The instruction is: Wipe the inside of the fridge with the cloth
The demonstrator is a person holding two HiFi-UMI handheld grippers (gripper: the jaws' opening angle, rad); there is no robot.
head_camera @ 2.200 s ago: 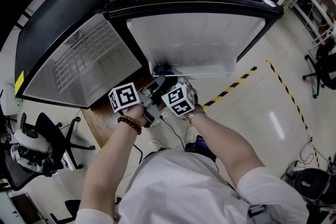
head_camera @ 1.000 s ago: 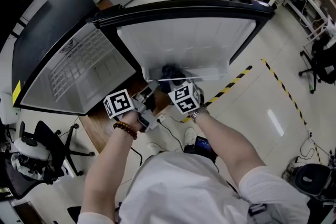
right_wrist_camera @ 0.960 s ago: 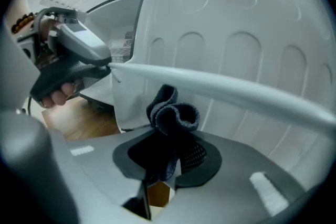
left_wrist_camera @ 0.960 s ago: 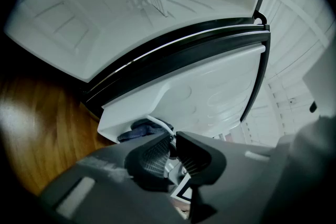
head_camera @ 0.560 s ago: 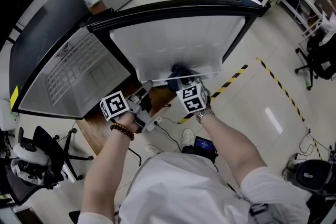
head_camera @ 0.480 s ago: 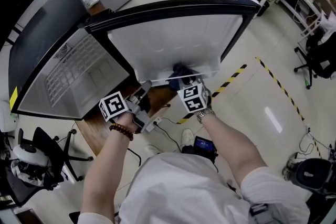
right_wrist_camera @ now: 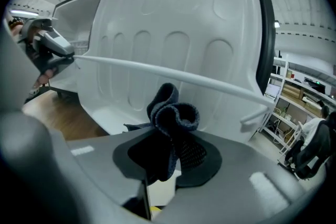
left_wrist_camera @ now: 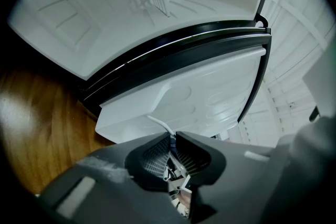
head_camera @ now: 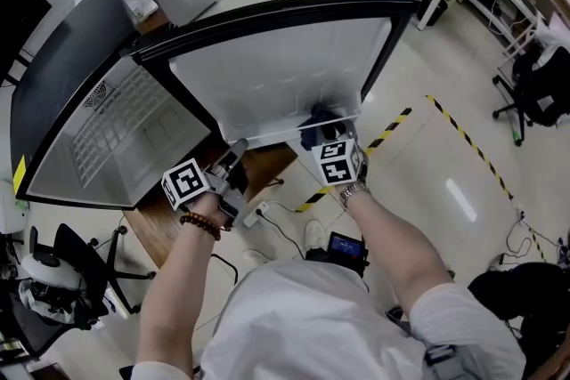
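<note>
We hold the dark blue cloth [right_wrist_camera: 169, 107] bunched in the right gripper [right_wrist_camera: 170, 157]. Its jaws are closed on the lower part of the cloth, so a thick fold stands out past the tips and can serve as the wiping pad. The cloth is at the inner side of the open fridge door [head_camera: 285, 67], just beside the white rail [right_wrist_camera: 173, 77] of the low door shelf. Whether it already touches the liner, we cannot tell well from these views.

The left gripper [left_wrist_camera: 172, 145] has its jaws narrow, pinched on the end of that thin rail. We think this is to steady the door, so that it does not swing away when we press on it.

The fridge cabinet [head_camera: 107, 125] lies open at the left, well apart from the cloth. As the task names the inside, we judge it also needs wiping.
</note>
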